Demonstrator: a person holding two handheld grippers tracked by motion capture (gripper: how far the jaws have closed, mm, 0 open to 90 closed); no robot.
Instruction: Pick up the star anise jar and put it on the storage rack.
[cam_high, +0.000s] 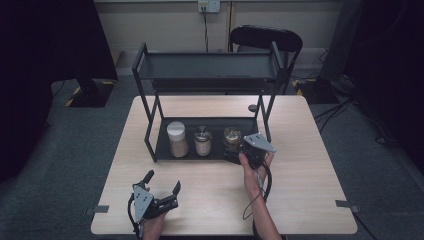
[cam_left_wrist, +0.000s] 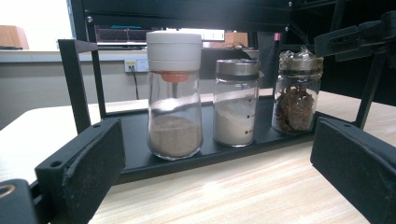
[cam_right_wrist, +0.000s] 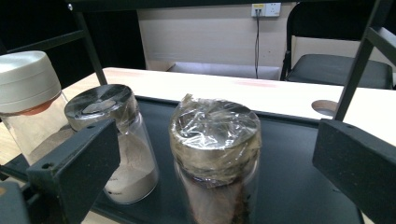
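Three jars stand in a row on the lower tray (cam_high: 162, 145) of a black two-tier rack. A white-capped jar (cam_high: 177, 139) of tan powder is leftmost, a metal-lidded jar (cam_high: 202, 141) of white powder is in the middle, and a plastic-wrapped jar (cam_high: 231, 136) of brown pieces is rightmost. My right gripper (cam_high: 239, 151) is open at the tray's front right, its jaws on either side of the wrapped jar (cam_right_wrist: 215, 154) without touching it. My left gripper (cam_high: 163, 183) is open over the table near its front edge, facing the jars (cam_left_wrist: 173, 93) from a distance, with nothing between its jaws.
The rack's upper shelf (cam_high: 207, 65) overhangs the jars, and its slanted legs (cam_high: 152, 125) frame the tray. A small round hole (cam_high: 252, 107) lies in the tabletop behind the rack. A black chair (cam_high: 265, 37) stands beyond the table.
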